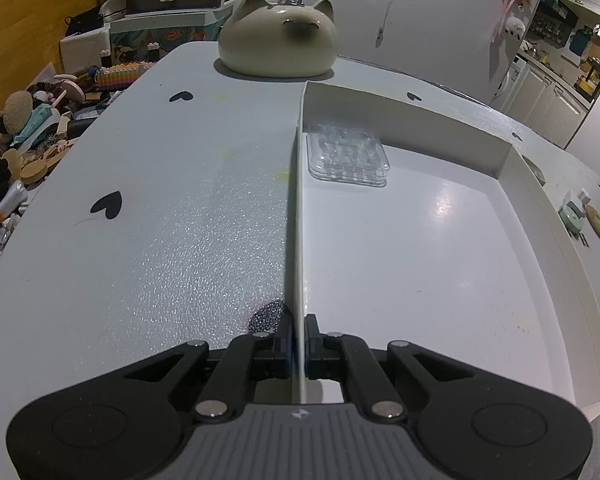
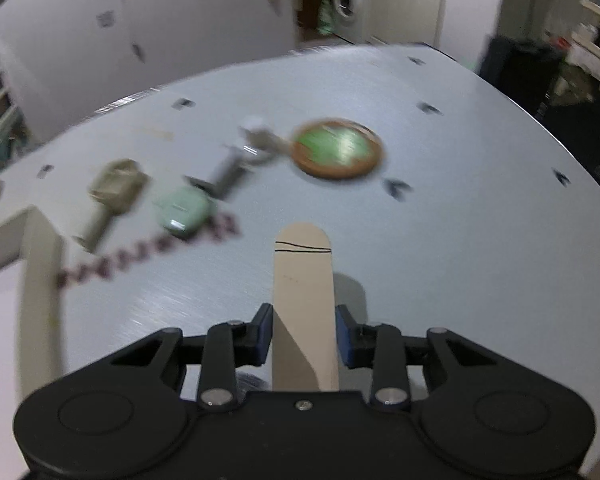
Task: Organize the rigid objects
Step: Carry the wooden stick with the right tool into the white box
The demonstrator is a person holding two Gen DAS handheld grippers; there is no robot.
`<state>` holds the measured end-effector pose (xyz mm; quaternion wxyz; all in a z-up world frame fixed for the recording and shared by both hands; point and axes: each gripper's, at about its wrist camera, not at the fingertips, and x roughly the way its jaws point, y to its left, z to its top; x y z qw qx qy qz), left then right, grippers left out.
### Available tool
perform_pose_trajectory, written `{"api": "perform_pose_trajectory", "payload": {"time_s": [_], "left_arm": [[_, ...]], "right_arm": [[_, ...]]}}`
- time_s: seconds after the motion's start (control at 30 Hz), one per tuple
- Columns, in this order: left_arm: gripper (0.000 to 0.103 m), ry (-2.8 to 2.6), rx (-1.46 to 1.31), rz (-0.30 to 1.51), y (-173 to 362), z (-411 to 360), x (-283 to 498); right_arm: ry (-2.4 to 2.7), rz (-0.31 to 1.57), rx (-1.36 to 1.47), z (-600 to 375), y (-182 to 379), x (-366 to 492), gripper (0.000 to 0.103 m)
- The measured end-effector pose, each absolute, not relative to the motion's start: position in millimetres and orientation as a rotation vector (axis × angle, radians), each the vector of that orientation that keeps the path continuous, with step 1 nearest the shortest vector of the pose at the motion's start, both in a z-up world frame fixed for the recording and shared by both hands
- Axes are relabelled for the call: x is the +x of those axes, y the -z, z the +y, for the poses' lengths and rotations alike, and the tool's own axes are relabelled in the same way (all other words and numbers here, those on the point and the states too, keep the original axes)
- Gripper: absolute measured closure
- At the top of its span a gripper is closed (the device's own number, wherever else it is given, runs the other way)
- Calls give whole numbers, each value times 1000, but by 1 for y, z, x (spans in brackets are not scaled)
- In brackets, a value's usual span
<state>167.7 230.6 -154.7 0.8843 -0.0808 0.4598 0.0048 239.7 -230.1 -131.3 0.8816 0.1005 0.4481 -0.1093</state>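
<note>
The left tongs [image 1: 299,338] are pinched together on the near end of the left wall of a shallow white tray [image 1: 504,156], the thin wall standing upright between the 2 pads. The tray sits on the grey desk [image 1: 160,200], which is dotted with small black hearts, and its long axis runs away from the camera. A clear plastic case [image 1: 346,156] lies flat in the tray's far left corner, against that same wall. Beyond the tray a cream cat-shaped ceramic container [image 1: 278,38] stands on the desk.

The right tongs [image 2: 303,330] are clamped on a flat wooden stick [image 2: 303,280] with a rounded tip. The stick's long axis lines up with the tongs, pointing straight ahead and away from the camera; a thin dark line crosses it just below the tip. It casts a shadow on the desk to its right. The right view is blurred.

Ahead of the stick, on the desk, lie a round green disc with a brown rim [image 2: 337,148], a pale green case [image 2: 182,210], a beige brush-like item [image 2: 114,192] with its handle toward the camera, and a greyish object [image 2: 240,156] too smeared to identify. A dark beaded strand [image 2: 148,252] trails across the desk below the green case. The tray's corner shows at the left edge of this view.
</note>
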Motion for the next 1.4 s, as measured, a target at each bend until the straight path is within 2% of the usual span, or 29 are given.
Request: {"api": "perform_pose_trajectory", "payload": {"time_s": [0.2, 0.53, 0.8, 1.4], "left_arm": [[98, -14, -168, 957, 155, 230, 168], [98, -20, -166, 957, 155, 229, 167], [98, -23, -171, 955, 155, 230, 166], [98, -20, -181, 955, 155, 231, 167]], "right_arm": [[97, 895, 227, -182, 104, 280, 69], [-74, 929, 298, -97, 91, 319, 69], [-139, 1001, 310, -53, 101, 329, 69], [-52, 1087, 107, -5, 143, 358, 69]]}}
